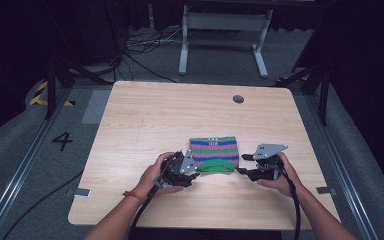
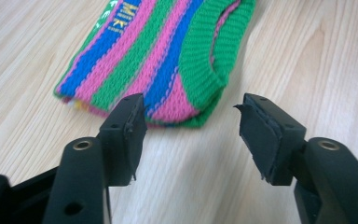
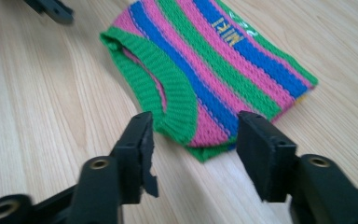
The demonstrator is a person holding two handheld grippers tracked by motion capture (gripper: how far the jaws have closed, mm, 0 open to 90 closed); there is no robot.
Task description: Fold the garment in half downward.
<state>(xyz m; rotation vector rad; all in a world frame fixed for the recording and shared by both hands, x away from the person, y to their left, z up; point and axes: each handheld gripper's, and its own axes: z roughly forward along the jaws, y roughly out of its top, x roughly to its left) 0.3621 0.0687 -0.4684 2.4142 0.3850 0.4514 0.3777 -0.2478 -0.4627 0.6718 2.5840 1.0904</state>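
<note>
The left gripper (image 1: 194,167), held low over the table (image 1: 145,115), has its jaws spread apart and empty, aimed at the near left corner of the striped knitted garment (image 1: 214,152). The garment lies flat near the table's front centre, between the two grippers, green ribbed edge toward the person, long axis running left to right. The right gripper (image 1: 241,164) mirrors this pose: jaws apart and empty, facing the near right corner. Both stand about equally close, just beside the garment. Judged next move: each gripper closes on its corner.
</note>
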